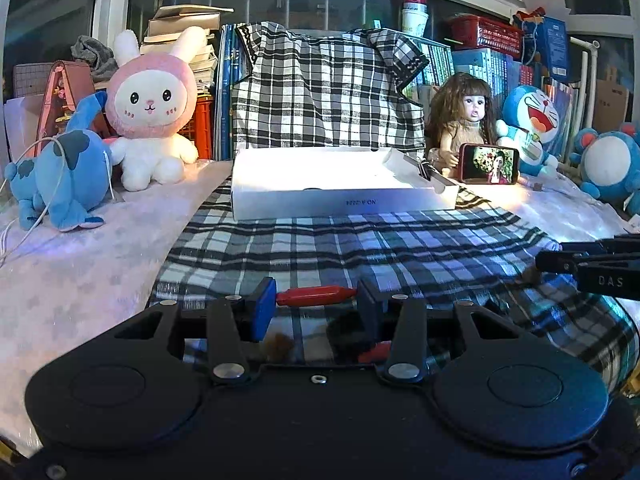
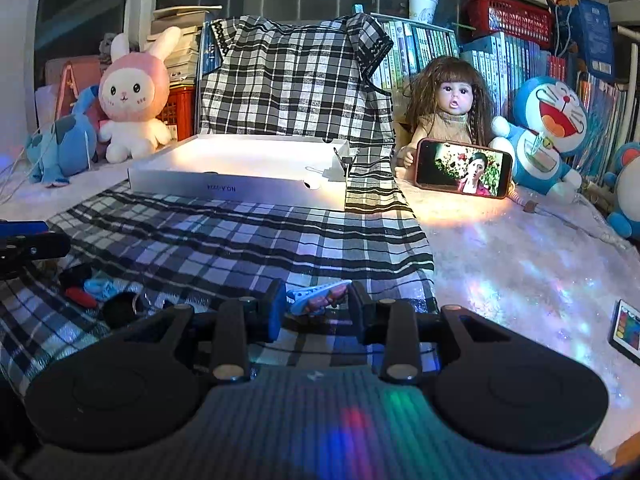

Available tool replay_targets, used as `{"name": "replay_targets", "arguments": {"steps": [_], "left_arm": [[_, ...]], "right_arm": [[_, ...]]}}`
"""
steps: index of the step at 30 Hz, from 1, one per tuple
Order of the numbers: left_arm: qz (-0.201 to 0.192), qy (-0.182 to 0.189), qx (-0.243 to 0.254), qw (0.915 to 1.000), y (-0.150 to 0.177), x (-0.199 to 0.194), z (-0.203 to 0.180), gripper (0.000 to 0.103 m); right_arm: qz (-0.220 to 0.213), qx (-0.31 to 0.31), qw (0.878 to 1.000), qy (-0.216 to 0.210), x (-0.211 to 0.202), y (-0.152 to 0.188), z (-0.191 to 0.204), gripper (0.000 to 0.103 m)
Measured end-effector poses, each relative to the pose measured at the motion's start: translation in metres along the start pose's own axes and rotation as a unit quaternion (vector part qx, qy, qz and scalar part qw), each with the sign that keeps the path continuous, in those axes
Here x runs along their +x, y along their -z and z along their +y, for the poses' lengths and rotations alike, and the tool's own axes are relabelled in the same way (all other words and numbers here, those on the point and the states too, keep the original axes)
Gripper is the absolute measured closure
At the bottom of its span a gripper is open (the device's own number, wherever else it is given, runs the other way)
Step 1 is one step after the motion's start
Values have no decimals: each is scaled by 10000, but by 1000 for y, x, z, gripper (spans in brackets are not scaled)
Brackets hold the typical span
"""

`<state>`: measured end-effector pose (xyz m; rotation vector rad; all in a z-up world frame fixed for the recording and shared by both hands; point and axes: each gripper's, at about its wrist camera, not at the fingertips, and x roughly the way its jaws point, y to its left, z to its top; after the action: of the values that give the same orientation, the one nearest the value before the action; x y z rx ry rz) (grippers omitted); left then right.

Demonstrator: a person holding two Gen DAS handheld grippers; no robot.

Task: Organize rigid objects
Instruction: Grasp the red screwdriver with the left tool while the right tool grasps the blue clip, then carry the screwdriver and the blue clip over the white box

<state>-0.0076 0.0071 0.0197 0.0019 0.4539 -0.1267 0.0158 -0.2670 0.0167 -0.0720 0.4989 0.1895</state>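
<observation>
My left gripper (image 1: 316,300) is shut on a red hair clip (image 1: 316,295), held crosswise between the blue pads above the plaid cloth (image 1: 340,244). My right gripper (image 2: 318,302) is shut on a light-blue and pink hair clip (image 2: 318,299). A shallow white box (image 1: 340,184) lies open at the far end of the cloth; it also shows in the right wrist view (image 2: 240,168). Several small items, among them a red clip (image 2: 80,296) and a blue clip (image 2: 100,286), lie on the cloth at the left of the right wrist view.
A pink rabbit plush (image 1: 150,108) and a blue plush (image 1: 60,176) sit far left. A doll (image 2: 452,108) props a phone (image 2: 464,168) playing video. A Doraemon plush (image 2: 548,128), books and baskets line the back. A small remote (image 2: 626,330) lies at right.
</observation>
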Motion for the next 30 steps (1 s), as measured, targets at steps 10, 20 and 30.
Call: {"name": "replay_targets", "arguments": {"steps": [10, 20, 30], "left_arm": [[77, 85, -197, 9997, -45, 31, 7, 61], [78, 128, -263, 9995, -91, 74, 15, 61], [615, 138, -573, 9964, -130, 151, 38, 61]], "right_arm": [[158, 643, 9977, -172, 23, -32, -11, 64], [308, 1045, 9931, -442, 70, -81, -16, 64], [870, 1284, 9849, -769, 135, -123, -3, 64]]}}
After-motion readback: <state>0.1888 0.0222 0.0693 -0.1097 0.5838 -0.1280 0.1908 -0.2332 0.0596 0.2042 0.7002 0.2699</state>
